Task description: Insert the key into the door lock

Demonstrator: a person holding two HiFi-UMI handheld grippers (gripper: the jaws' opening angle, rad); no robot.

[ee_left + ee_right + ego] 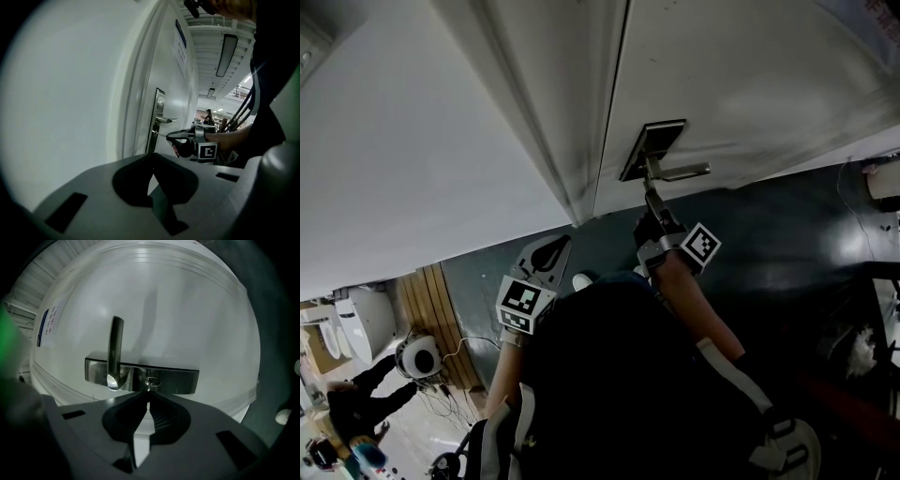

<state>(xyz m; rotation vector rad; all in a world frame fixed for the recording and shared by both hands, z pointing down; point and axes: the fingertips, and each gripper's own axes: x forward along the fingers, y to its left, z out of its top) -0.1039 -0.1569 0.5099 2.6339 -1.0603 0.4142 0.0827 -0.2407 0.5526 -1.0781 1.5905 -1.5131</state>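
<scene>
Key (148, 388) sticks out of the right gripper (148, 397) tips, its point right at the keyhole (151, 380) in the metal lock plate (180, 379), just beside the handle (115, 348); can't tell how far in it is. White door (750, 84), white wall (412, 159) to its left, dark floor (787, 244) below. Right gripper's jaws are pinched on the key; left gripper (546, 255) is held back from the door, jaws together and empty.

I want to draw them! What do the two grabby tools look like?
Both are grey, with a dark hollow behind the jaws. The left gripper and the right gripper each carry a white cube with black square markers. The person wears a dark top.
</scene>
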